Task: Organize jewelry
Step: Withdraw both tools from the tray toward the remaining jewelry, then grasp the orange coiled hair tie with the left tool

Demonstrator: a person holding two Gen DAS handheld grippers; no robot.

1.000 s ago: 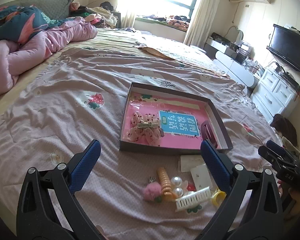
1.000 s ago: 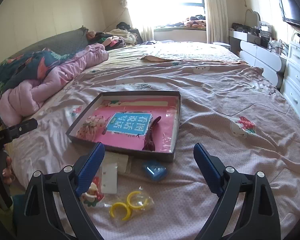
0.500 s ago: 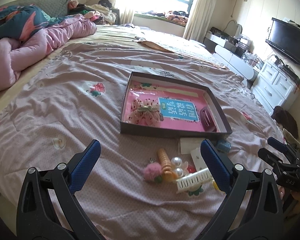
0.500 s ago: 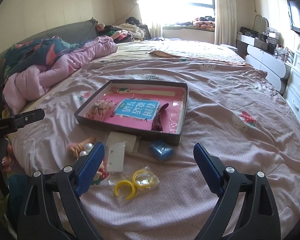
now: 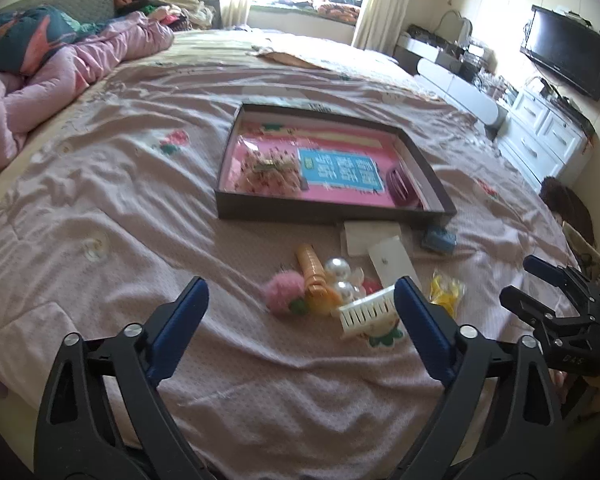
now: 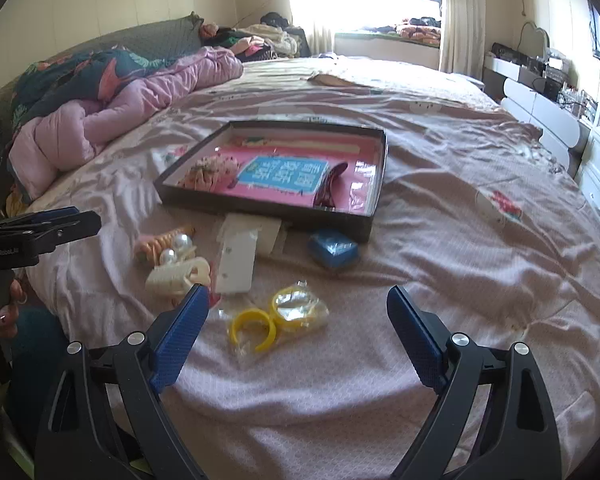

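A dark shallow box [image 5: 332,213] [image 6: 370,196] with a pink lining lies on the bed. It holds a pink bow [image 5: 270,168] and a maroon hair clip [image 6: 329,188]. In front of it lie a pink pompom [image 5: 283,291], an orange spiral tie [image 5: 312,272], pearls [image 5: 337,268], a white claw clip [image 5: 366,312] [image 6: 178,274], white cards [image 6: 238,258], a small blue box [image 6: 334,250] and yellow rings in a bag [image 6: 276,316]. My left gripper [image 5: 300,312] is open above the bed before the pile. My right gripper [image 6: 298,320] is open, with the yellow rings between its fingers.
The pink bedspread [image 5: 100,208] covers the bed. A bunched pink quilt [image 6: 112,120] lies at the far left. White drawers [image 5: 540,140] and a television [image 5: 566,50] stand to the right of the bed.
Both grippers have drawn back toward the bed's near edge and tilted; the box and the pile now sit farther off and higher in both views. The jaws stay open.
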